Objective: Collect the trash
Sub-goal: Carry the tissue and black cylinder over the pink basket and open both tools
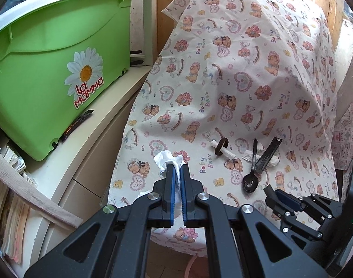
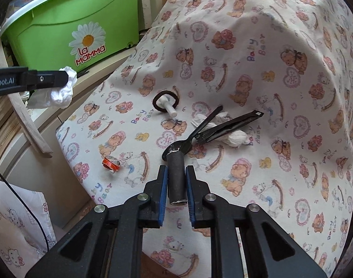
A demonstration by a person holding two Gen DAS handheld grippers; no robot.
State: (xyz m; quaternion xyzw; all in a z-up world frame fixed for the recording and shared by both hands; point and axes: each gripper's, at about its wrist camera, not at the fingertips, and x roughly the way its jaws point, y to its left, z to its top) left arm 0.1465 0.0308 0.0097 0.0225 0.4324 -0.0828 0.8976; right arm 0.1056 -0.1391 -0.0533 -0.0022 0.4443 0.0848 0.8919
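Observation:
My left gripper is shut on a crumpled white tissue and holds it above the left edge of the bear-print cloth; the tissue also shows in the right wrist view. My right gripper is shut on a dark grey tube, just in front of a black plastic spoon. Beyond lie a black fork on a white tissue wad, a black hair band around a white stick, and a red wrapper.
A green "La Mamma" tub stands on a cream cabinet to the left, a dark sachet beside it. The cloth-covered table rises into a hump at the back. Stacked papers sit at far left.

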